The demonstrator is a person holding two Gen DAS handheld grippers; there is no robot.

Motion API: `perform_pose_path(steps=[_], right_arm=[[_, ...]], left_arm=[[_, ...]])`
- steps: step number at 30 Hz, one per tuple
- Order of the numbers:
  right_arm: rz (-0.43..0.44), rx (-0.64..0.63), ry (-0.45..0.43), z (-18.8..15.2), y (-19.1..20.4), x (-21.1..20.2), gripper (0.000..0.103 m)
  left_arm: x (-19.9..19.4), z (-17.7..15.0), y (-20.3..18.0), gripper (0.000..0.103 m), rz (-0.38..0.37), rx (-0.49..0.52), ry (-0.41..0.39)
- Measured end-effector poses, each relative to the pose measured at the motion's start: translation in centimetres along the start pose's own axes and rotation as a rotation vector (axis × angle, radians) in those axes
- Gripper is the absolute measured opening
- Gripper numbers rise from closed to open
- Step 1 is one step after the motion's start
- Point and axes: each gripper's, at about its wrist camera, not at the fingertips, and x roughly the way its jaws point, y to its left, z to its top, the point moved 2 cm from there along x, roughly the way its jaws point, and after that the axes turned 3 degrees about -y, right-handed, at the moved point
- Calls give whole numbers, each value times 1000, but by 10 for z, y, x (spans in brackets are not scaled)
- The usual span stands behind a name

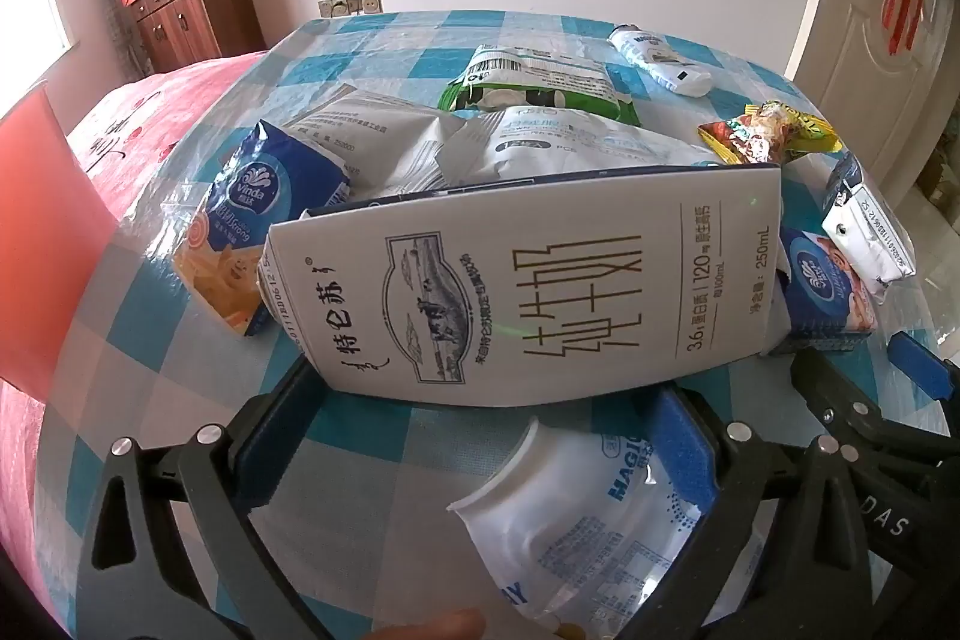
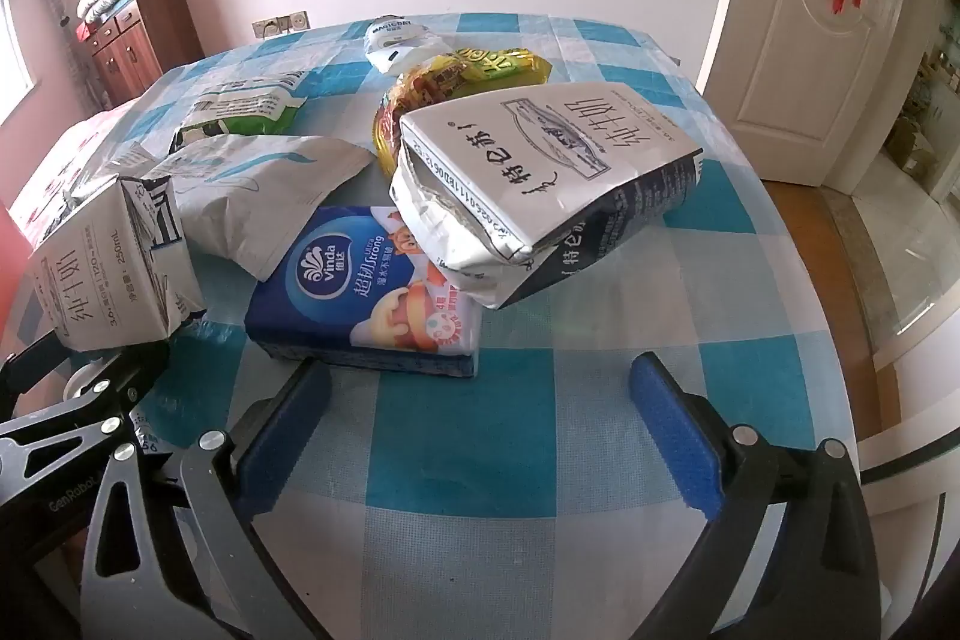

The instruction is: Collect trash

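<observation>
Litter covers a table under a blue-and-white checked plastic cloth (image 2: 540,400), and both hand-held grippers hang over it with jaws spread wide and nothing between the pads.

In the left wrist view, the left gripper (image 1: 474,466) fills the lower frame, its blue foam pads either side of a crushed white plastic cup with blue print (image 1: 576,514) lying on its side at bottom centre. Just beyond, at centre frame, lies a white paper milk carton with gold lettering (image 1: 522,292). It looks empty, so light, and its flat stiff faces should give the pads a fair hold across the narrow sides. The cup looks thin and springy. It would likely buckle, so a pinch at the rim is the safer bet.

In the right wrist view, the right gripper (image 2: 474,430) sits low in the frame over bare cloth. Just ahead of it lies a blue soft-pack of tissues with a cartoon print (image 2: 366,298), soft and yielding, best squeezed across its short width. A second, dented white milk carton with a torn-open end (image 2: 540,178) leans on the pack at centre right. Behind, a crumpled white paper pouch (image 2: 270,196) and a yellow-and-red foil snack wrapper (image 2: 456,82) look slippery and nearly weightless. Either could slide out of a loose pinch.

A white door (image 2: 798,40) stands at upper right.
</observation>
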Motion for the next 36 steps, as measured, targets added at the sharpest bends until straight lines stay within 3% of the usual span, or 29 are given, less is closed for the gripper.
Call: perform_pose_path(steps=[27,36], right_arm=[[-1,0,0,0,0,0,98],[1,1,0,0,0,0,98]], left_arm=[[-2,-2,2,99,-8,12,7],[-24,-9,12,99,3,44,-53]])
